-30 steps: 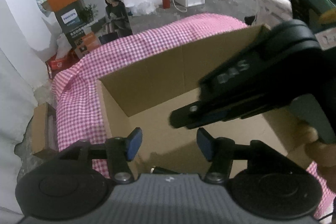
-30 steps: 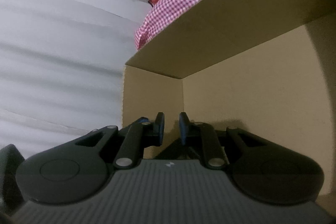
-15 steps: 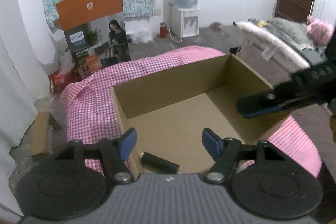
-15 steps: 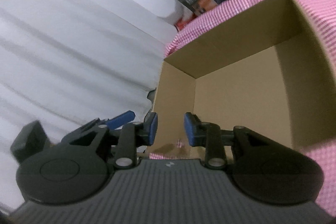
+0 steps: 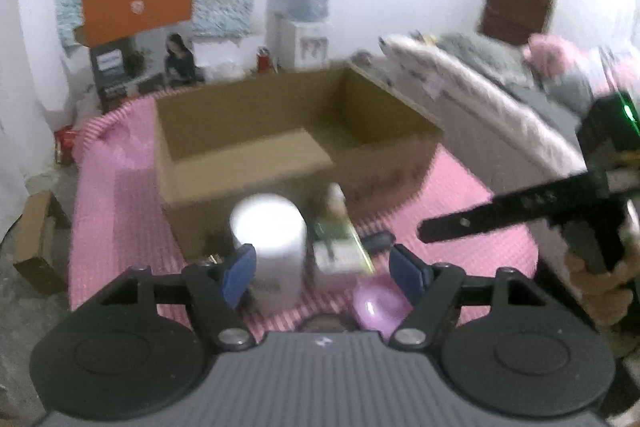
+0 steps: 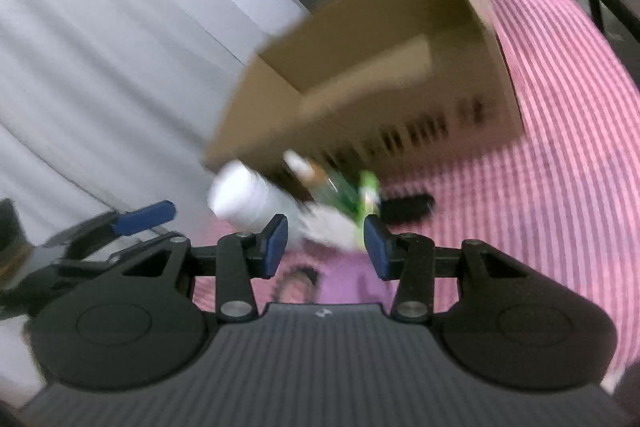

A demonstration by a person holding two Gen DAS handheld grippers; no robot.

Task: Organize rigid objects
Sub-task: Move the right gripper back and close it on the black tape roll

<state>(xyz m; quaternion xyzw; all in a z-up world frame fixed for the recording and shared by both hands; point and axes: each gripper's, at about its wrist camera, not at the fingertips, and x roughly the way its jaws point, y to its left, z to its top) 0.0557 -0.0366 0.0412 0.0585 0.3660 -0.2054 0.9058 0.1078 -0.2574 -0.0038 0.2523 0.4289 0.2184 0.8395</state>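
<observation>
Cardboard box [image 5: 240, 163] now sits farther off on the pink checked tabletop [image 5: 460, 195] — a second ago both grippers were down inside it, and a dark cylinder was lying on its floor half a second ago. Both have since pulled back toward the unsorted cluster in front: a white canister [image 5: 268, 247], a green-labelled bottle [image 5: 334, 223], a purple piece [image 5: 376, 303]. Left gripper [image 5: 320, 271] is opening wide, nothing between its fingers; right gripper [image 6: 326, 247] is opening too, empty. Likely a fresh pick is next.
</observation>
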